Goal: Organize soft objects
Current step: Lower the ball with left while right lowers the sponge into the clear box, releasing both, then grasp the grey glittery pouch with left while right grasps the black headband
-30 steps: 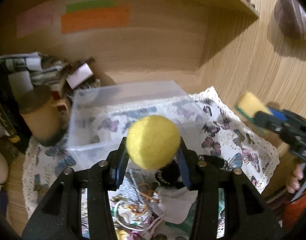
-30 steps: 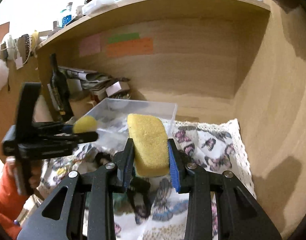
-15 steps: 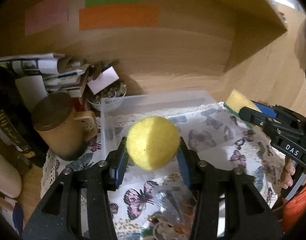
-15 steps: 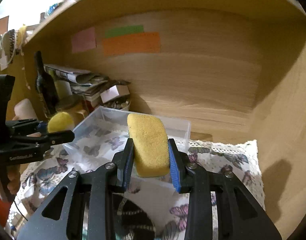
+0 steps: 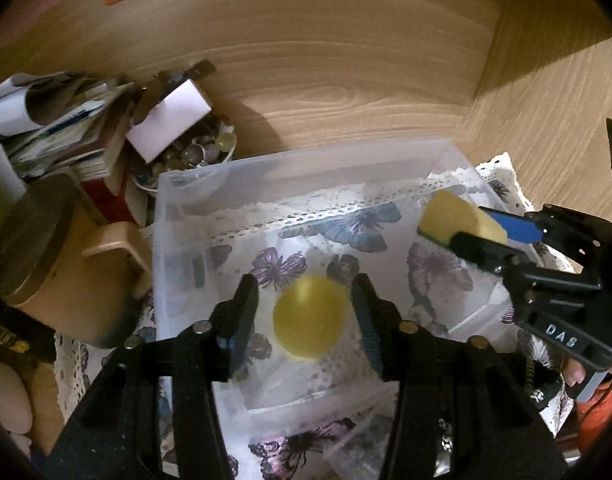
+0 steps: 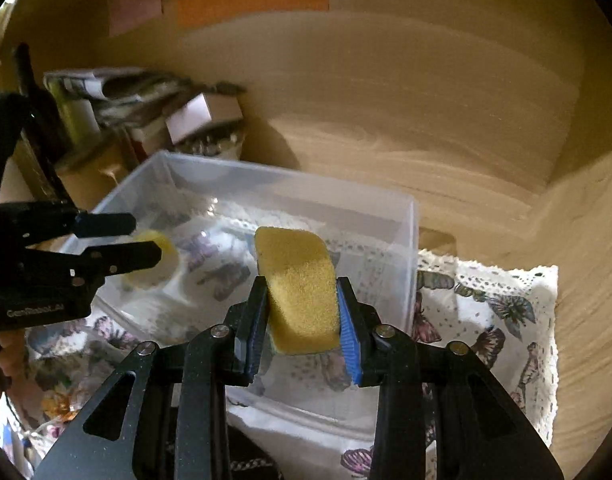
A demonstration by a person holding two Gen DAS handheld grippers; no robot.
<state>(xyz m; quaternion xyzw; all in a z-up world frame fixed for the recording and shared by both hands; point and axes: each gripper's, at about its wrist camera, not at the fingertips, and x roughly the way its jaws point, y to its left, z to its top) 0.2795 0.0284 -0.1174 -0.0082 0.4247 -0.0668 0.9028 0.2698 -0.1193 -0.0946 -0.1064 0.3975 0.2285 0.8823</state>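
Note:
My left gripper [image 5: 306, 312] is open above the clear plastic bin [image 5: 165, 240]. The yellow ball [image 5: 310, 322] is blurred between and below its jaws, free of the pads, over the bin's floor. In the right wrist view the left gripper [image 6: 141, 240] is at the left with the ball [image 6: 161, 244] under its tips. My right gripper [image 6: 301, 312] is shut on the yellow sponge [image 6: 299, 288] and holds it above the bin [image 6: 410, 240], near its right side. The sponge [image 5: 458, 218] and right gripper [image 5: 486, 236] show at the right of the left wrist view.
A butterfly-print cloth [image 6: 498, 312] lies under the bin. A tan lidded mug [image 5: 57, 264], stacked papers [image 5: 57, 128] and a bowl of small items [image 5: 193, 152] stand left of the bin. Wooden walls [image 5: 346, 60] close the back and right.
Both grippers moved forward over the bin. My left gripper opened and the yellow ball left its pads. The right gripper still holds the sponge.

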